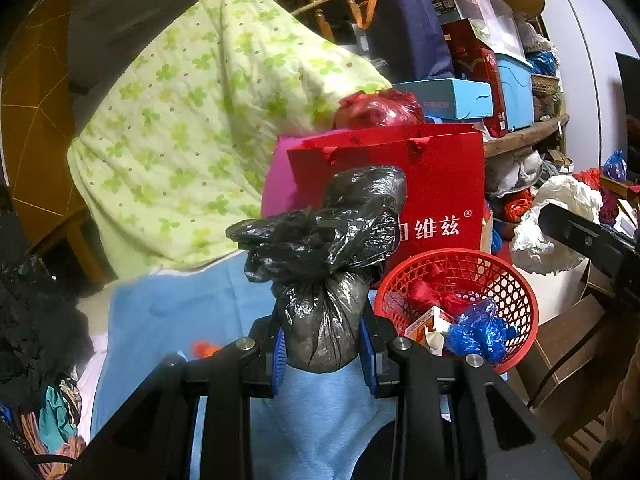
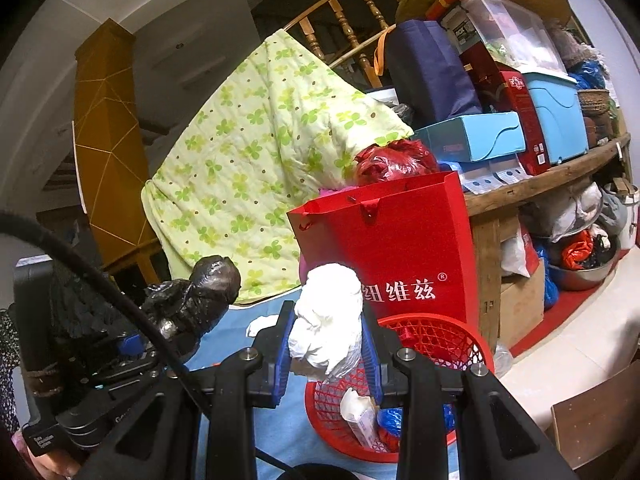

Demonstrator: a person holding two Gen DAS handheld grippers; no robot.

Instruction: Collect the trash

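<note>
Gripping: L tool (image 1: 323,350) black bag (image 1: 324,264); R tool (image 2: 329,354) white wad (image 2: 328,316); red bag (image 1: 436,200) reads "维兹".

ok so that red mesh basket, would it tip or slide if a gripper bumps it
Probably slides easily: the red mesh basket looks like thin, light plastic, holding only small wrappers and a little carton. Tipping seems less likely, since it is wide and shallow. Its rim may flex under a push.

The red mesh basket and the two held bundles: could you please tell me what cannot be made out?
- Red mesh plastic basket: right wrist view, near rim hidden by the right gripper and its white crumpled plastic bag.
- Black knotted plastic bag: left wrist view, contents hidden by opaque plastic.
- Left gripper: pads pressing the bag.
</note>
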